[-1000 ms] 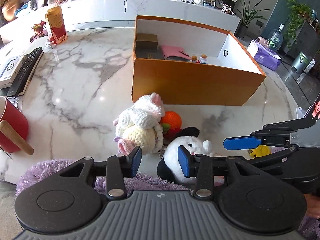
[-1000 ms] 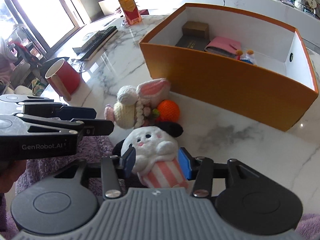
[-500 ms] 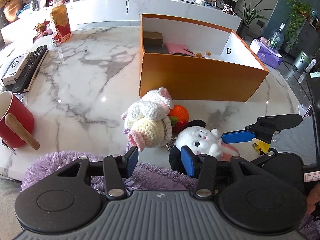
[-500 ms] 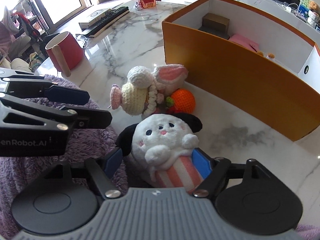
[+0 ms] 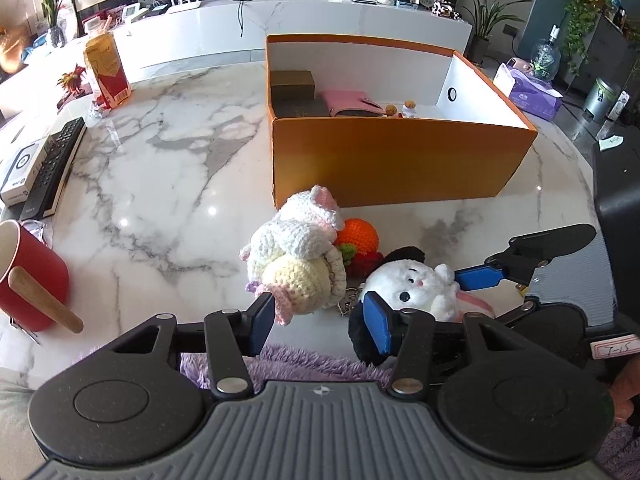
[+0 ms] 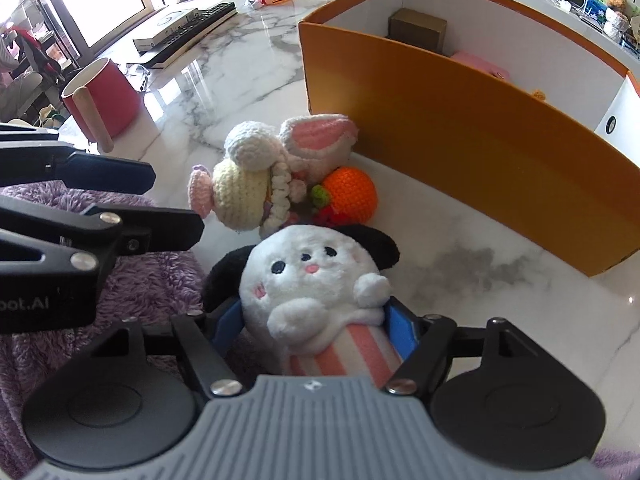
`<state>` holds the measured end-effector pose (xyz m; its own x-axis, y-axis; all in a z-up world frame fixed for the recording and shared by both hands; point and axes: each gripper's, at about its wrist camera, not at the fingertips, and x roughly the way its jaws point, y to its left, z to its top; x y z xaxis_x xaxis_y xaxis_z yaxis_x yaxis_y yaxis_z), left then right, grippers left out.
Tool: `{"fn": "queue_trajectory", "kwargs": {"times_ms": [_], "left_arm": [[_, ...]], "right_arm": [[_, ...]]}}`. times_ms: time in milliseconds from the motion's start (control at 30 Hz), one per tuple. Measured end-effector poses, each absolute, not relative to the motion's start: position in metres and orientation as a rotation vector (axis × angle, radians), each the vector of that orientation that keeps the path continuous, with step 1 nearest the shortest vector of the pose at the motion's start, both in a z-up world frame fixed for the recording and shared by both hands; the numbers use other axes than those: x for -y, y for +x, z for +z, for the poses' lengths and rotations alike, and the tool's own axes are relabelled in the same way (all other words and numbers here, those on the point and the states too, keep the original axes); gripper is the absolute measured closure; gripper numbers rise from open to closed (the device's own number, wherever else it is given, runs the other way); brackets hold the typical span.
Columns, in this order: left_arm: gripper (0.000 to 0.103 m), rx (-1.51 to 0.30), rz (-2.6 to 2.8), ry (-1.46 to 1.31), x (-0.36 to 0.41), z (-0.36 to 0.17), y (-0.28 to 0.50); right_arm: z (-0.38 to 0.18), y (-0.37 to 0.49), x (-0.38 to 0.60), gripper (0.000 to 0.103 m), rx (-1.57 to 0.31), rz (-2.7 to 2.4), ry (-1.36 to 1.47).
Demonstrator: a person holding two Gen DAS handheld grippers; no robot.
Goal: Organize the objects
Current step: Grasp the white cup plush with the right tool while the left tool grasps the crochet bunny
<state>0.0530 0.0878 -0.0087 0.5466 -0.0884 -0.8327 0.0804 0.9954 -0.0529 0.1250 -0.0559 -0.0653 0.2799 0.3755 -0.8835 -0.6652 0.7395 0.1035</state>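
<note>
1. Orange box (image 5: 400,160) is the biggest thing on the marble table (image 5: 160,184), open top, white inside. It sits toward the far side, just behind the pile of toys.
2. Inside it, all pushed to the left end: a brown box (image 5: 291,84) on top of something dark and flat, a pink wallet (image 5: 352,102) right beside that, and two tiny figurines (image 5: 400,109) near the front wall. Rest of the floor is bare white.
3. White plush with black ears (image 6: 316,280) and a pink striped body lies on the table edge in front of the box, partly on a fuzzy purple cloth (image 6: 152,280).
4. Right gripper (image 6: 316,326) has that plush's striped body sitting between its blue pads. The jaws are closing in on it, but there's a sliver of gap at the pads, so I wouldn't call it a grip.
5. Crochet bunny doll (image 5: 300,264), cream and white with pink ears, lies touching the plush, with an orange crochet ball (image 5: 358,236) tucked between it and the box.
6. Left gripper (image 5: 320,320) is about halfway apart and opening, nothing in it; the bunny's pink foot is just past the left pad.
7. Red mug (image 5: 28,276) with a wooden handle sits well off to the left; can't see into it.
</note>
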Motion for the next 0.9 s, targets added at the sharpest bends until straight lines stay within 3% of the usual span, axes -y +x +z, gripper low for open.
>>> {"fn": "queue_trajectory", "kwargs": {"times_ms": [233,567,633,900], "left_arm": [[0.030,-0.991,-0.136,0.046,-0.083,-0.009,0.081],[0.026,-1.087,-0.150,0.143,-0.074,-0.032,0.126],[0.020,-1.098,-0.146,0.155,-0.072,-0.037,0.132],[0.020,-1.197,-0.109,0.306,-0.065,-0.051,0.149]], "right_arm": [[-0.036,0.132,0.093,0.030,-1.039,0.648,-0.237],[-0.032,0.171,0.132,0.030,-1.039,0.508,-0.142],[-0.035,0.176,0.135,0.030,-1.047,0.505,-0.128],[-0.045,0.189,0.140,0.029,-1.077,0.503,-0.104]]}}
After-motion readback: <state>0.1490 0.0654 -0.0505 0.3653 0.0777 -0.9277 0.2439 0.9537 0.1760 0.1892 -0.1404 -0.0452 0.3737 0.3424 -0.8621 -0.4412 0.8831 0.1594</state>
